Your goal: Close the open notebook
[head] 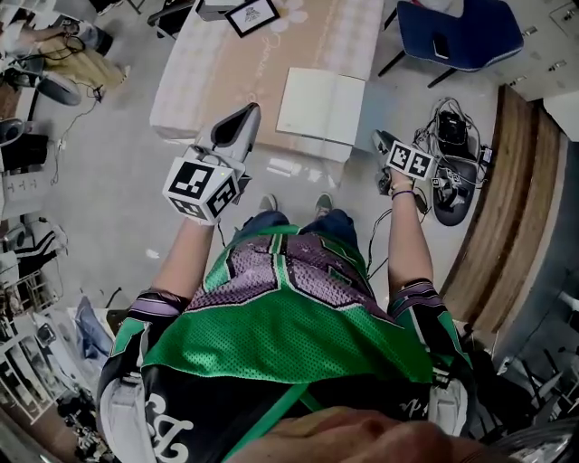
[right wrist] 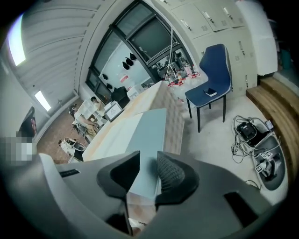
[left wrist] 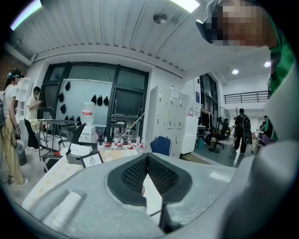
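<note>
The open notebook (head: 321, 104) lies flat with pale blank pages at the near edge of the cloth-covered table (head: 226, 63). My left gripper (head: 247, 116) hovers over the table's near edge, to the left of the notebook; in the left gripper view its pads (left wrist: 147, 157) meet at the tips with nothing between them. My right gripper (head: 381, 141) hangs just off the table's right corner, beside the notebook and apart from it. Its jaws (right wrist: 147, 161) stand open, and the notebook (right wrist: 147, 133) shows through the gap.
A framed picture (head: 251, 15) stands at the table's far end. A blue chair (head: 461, 32) is beyond the right corner. Cables and a device (head: 452, 154) lie on the floor by my right hand, beside a wooden step (head: 507, 208). People stand at the far left (left wrist: 11, 126).
</note>
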Action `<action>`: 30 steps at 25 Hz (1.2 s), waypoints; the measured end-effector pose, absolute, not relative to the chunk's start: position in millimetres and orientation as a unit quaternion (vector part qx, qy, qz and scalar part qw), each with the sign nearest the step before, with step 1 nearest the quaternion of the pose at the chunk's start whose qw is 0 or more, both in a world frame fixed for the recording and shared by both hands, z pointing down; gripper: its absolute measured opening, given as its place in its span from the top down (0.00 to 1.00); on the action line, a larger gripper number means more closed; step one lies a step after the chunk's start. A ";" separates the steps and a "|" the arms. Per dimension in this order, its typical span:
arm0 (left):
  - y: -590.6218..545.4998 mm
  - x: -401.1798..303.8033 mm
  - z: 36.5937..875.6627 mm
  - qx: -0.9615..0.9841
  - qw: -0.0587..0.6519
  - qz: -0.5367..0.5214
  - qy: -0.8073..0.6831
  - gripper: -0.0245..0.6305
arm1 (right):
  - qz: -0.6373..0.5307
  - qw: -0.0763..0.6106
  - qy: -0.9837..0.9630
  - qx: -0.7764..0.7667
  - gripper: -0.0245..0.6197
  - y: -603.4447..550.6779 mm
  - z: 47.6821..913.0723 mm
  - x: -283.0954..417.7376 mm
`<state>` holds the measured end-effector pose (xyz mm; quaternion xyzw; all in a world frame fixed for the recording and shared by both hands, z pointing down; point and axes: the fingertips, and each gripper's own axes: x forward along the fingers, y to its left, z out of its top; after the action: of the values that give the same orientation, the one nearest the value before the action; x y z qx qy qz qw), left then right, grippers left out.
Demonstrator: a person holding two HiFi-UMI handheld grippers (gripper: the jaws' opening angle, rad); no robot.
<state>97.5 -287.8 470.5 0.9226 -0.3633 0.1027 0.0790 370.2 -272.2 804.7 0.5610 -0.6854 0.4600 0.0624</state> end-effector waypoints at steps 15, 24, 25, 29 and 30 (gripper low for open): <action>-289.4 113.7 482.1 0.920 0.077 0.131 -0.361 0.94 | 0.526 -0.053 -0.690 0.495 0.79 -267.7 825.6 370.3; -288.1 100.1 470.6 0.925 0.071 0.108 -0.358 0.94 | 0.490 -0.016 -0.700 0.520 0.79 -263.8 804.1 370.7; -289.3 98.5 469.0 0.925 0.072 0.104 -0.357 0.94 | 0.486 -0.014 -0.700 0.523 0.79 -264.2 799.5 370.9; -292.3 88.5 462.0 0.929 0.071 0.090 -0.353 0.94 | 0.471 -0.010 -0.701 0.535 0.80 -266.2 780.9 369.6; -293.2 83.8 459.9 0.929 0.071 0.087 -0.353 0.94 | 0.469 -0.009 -0.701 0.537 0.80 -266.4 776.6 367.9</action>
<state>83.8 -293.2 459.9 0.9289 -0.3530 0.0866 0.0713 367.9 -266.4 776.6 0.5370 -0.7012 0.4690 -0.0090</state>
